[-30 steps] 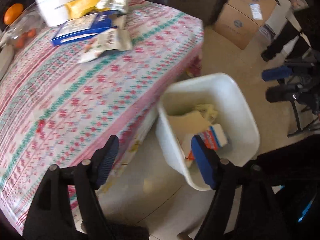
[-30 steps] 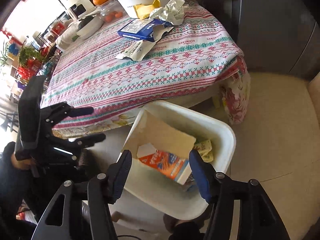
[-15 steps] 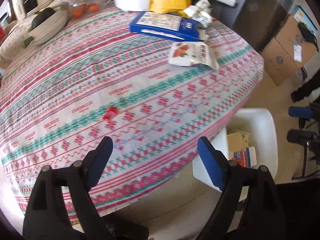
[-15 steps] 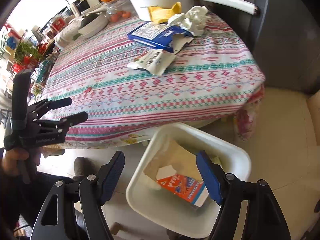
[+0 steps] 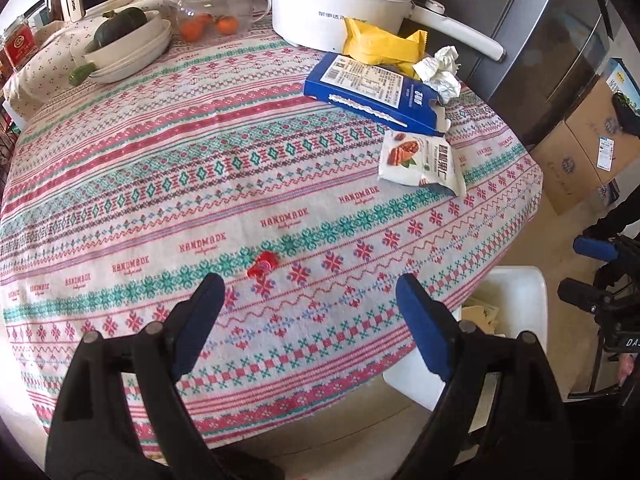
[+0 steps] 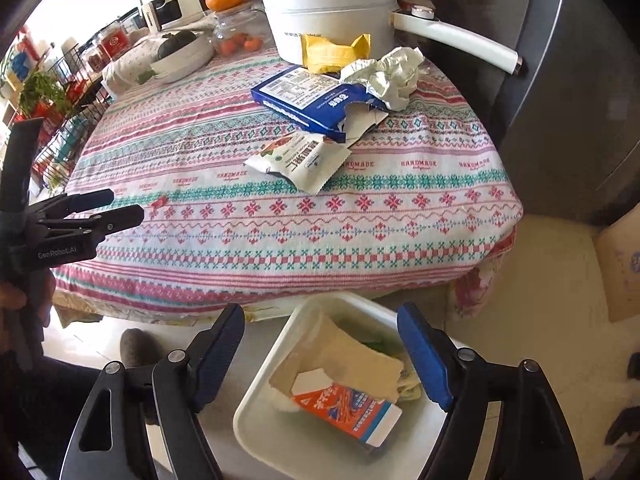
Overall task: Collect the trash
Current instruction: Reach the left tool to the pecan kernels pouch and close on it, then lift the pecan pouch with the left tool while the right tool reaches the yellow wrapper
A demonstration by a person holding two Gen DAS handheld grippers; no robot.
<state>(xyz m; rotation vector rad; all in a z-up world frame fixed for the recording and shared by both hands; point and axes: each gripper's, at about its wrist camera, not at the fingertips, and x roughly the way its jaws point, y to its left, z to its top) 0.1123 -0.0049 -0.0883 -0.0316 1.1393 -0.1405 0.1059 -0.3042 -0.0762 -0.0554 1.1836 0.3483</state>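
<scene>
While both grippers hang over the near edge of the table (image 5: 120,184), neither one has anything in it. The left gripper (image 5: 308,312) sits above the patterned tablecloth with its blue pads spread wide and nothing but cloth between them, and a tiny red scrap (image 5: 262,264) lies on the cloth just past its left fingertip. The right gripper (image 6: 320,348) is out over the floor, right above the white bin (image 6: 256,432), jaws still opening, with only the bin's contents showing in the gap.

Trash-wise, a fair bit is already in that bin: a torn brown cardboard piece (image 6: 352,356) and an orange-and-white carton (image 6: 348,412) lying on its side, plus some yellowish bits tucked underneath. The bin stands on the floor just beside the table's edge.

What's left is clustered on the far right part of the table: a white snack wrapper (image 5: 420,164) lying flat nearest the grippers, a blue box (image 5: 372,92) with a torn-open end just behind it, a crumpled white paper (image 5: 438,72) touching the box's far corner, and a yellow packet (image 5: 380,46) leaning against the big white pot (image 5: 340,4).

Further back on the left are stacked bowls with a dark green vegetable (image 5: 120,28) and a glass teapot (image 5: 216,8).
</scene>
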